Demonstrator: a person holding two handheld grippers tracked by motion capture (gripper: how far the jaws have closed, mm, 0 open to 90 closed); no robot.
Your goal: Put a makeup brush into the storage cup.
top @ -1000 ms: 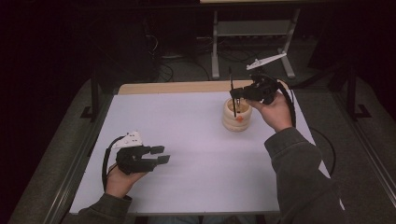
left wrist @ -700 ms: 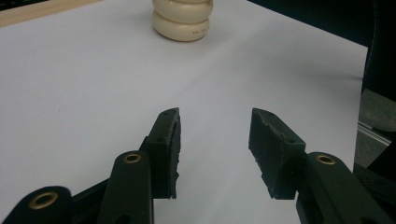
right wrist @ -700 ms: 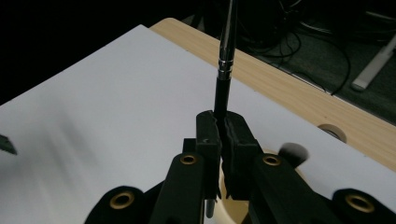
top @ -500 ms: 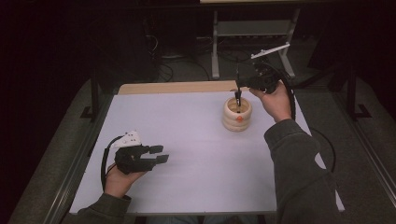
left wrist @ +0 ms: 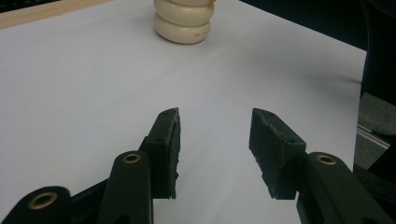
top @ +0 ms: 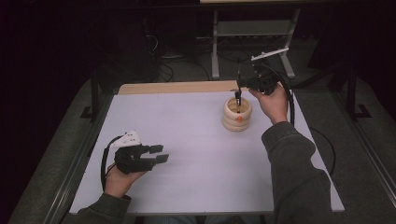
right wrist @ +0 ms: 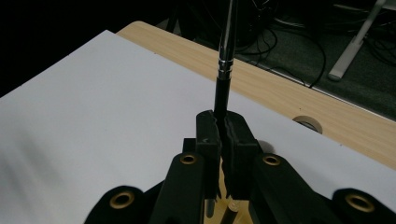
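Observation:
A cream, ring-shaped wooden holder (top: pixel 237 117) with an orange mark stands on the white table top (top: pixel 196 140) at the back right. It is also at the top of the left gripper view (left wrist: pixel 184 24). My right gripper (top: pixel 239 86) hovers just above it, shut on a thin black and silver pen (top: pixel 238 98) that hangs upright, its lower end at the holder's mouth. In the right gripper view the pen (right wrist: pixel 223 65) sticks out past the shut gripper (right wrist: pixel 223 122). My left gripper (top: pixel 160 154) rests at the front left, open with nothing in it (left wrist: pixel 215 130).
A bare wooden strip (top: pixel 177 87) runs along the table's far edge, with a round cable hole (right wrist: pixel 307 123). Behind the table a metal stand (top: pixel 252 32) and cables lie on the dark floor. The person's right sleeve (top: pixel 294 172) crosses the table's right side.
My right gripper has risen and drawn back a little above the holder, with the pen still in it. The left gripper has stayed in place.

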